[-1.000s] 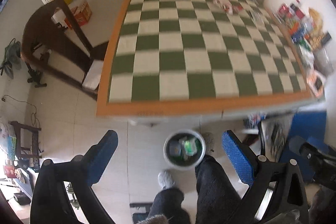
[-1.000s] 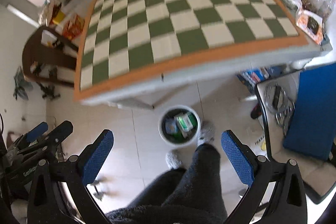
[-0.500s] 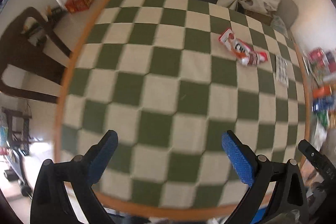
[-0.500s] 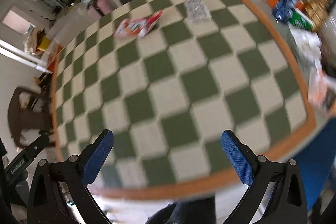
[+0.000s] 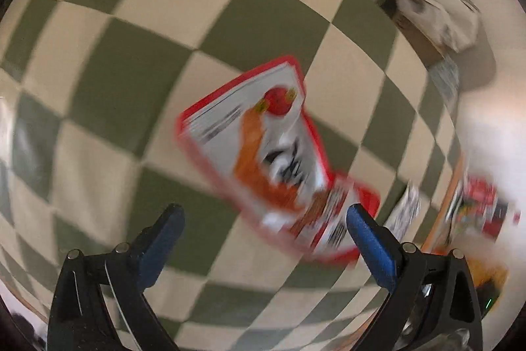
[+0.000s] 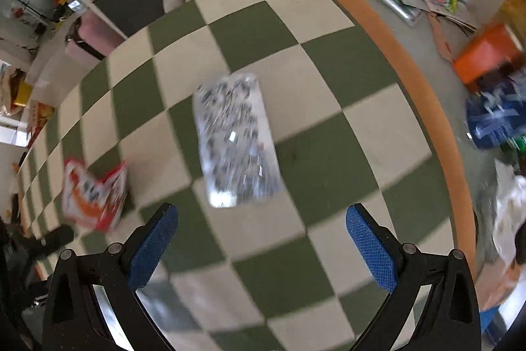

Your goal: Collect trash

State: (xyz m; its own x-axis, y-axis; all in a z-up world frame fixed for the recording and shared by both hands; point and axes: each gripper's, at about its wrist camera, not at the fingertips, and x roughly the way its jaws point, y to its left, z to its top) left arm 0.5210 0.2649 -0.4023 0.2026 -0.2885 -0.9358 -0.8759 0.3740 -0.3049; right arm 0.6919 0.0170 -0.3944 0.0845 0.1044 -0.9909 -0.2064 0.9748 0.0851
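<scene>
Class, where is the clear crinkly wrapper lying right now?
In the right wrist view, the clear wrapper lies flat on the checkered tablecloth, just ahead of the open right claw, with the red snack packet to its left.

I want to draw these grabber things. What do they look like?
Both match. The left gripper and the right gripper each have two black plastic arms with silver round rivets, ending in blue fingers with a bumpy, dotted texture. No cables, writing or sleeves show.
</scene>
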